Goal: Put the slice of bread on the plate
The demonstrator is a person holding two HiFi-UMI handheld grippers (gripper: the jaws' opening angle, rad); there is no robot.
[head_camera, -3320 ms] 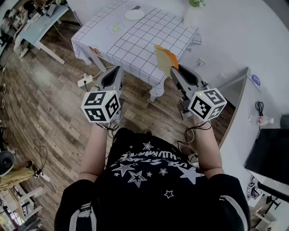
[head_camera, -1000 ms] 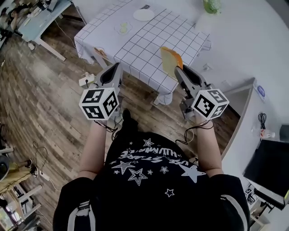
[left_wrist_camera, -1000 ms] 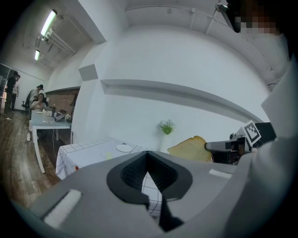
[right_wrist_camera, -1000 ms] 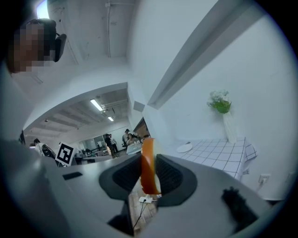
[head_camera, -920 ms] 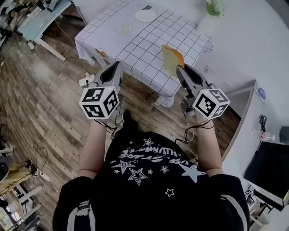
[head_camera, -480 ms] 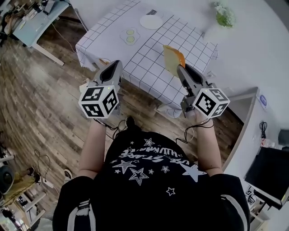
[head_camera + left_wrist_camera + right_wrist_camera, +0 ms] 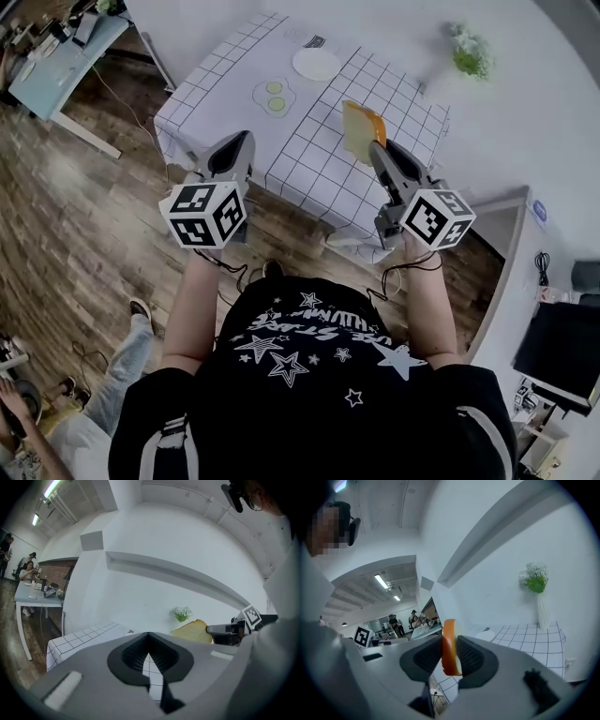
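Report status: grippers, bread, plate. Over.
Left gripper shut, empty. Right gripper clamped on the slice of bread, upright. Plate bare, far side of table; nothing seen in the way.

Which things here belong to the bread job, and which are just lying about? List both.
Job:
slice of bread, clamped upright in the right gripper
white plate, at the far side of the checked table

Lying about:
what looks like fried eggs, near the plate
plant
left gripper, empty
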